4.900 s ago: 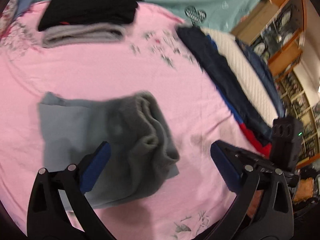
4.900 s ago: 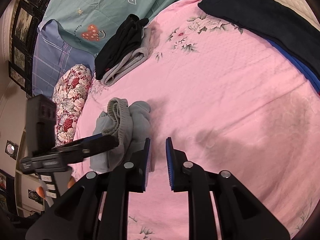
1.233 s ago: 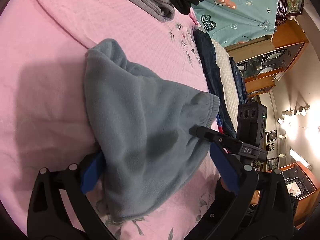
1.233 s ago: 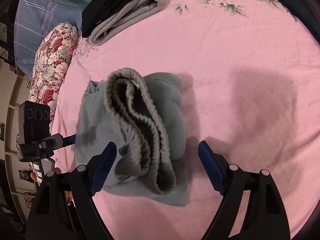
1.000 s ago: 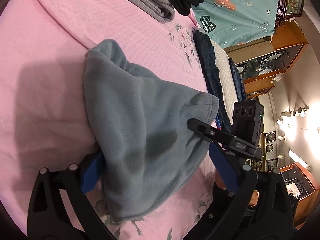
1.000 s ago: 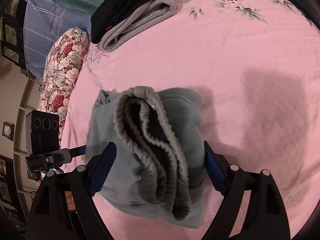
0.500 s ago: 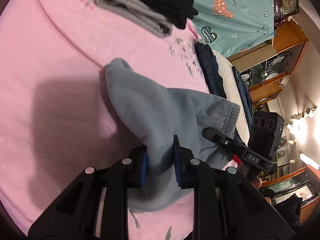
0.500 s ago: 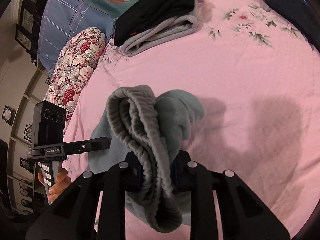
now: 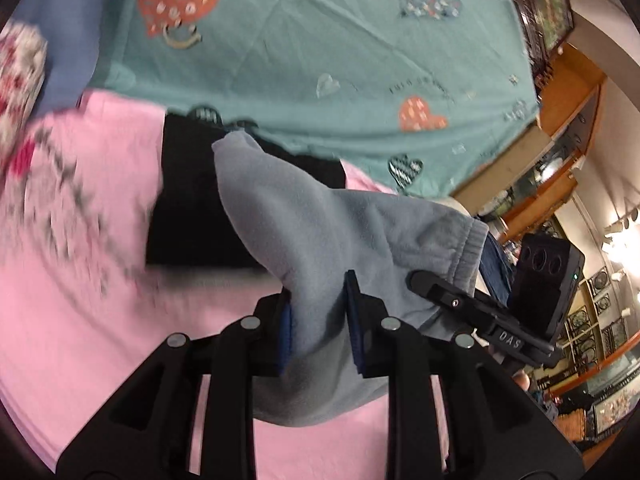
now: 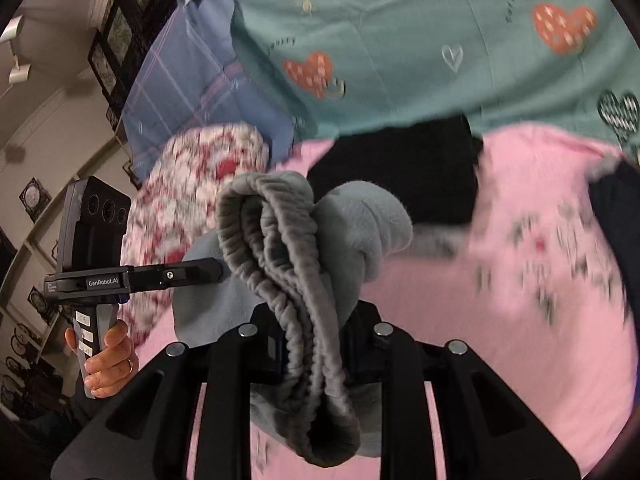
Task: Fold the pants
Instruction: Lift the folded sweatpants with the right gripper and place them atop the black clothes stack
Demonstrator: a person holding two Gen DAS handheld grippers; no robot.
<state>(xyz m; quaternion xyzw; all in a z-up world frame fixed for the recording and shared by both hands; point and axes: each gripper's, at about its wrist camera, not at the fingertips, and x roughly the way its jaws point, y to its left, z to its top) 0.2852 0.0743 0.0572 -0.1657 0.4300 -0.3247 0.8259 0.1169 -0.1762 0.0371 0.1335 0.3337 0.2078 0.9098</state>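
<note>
The folded grey fleece pants (image 9: 336,232) hang in the air above the pink bedsheet (image 9: 80,320), held from both sides. My left gripper (image 9: 318,320) is shut on the plain folded edge. My right gripper (image 10: 312,344) is shut on the bunched elastic waistband (image 10: 280,264), which droops over its fingers. In the left wrist view the right gripper (image 9: 420,280) reaches in from the right against the cuffed end. In the right wrist view the left gripper (image 10: 218,270) pokes into the pants from the left, with a hand (image 10: 108,356) on its handle.
A black folded garment (image 9: 192,200) on a grey one lies on the sheet just behind the pants, black garment (image 10: 404,172). A teal heart-print cover (image 9: 320,60) rises behind. A floral pillow (image 10: 192,184) lies left, dark clothes (image 10: 616,216) at the right edge, wooden shelves (image 9: 568,140) far right.
Both grippers went from open around the folded pants to shut on them, then lifted the bundle off the sheet toward the black and grey stack. Both views tilted up.
</note>
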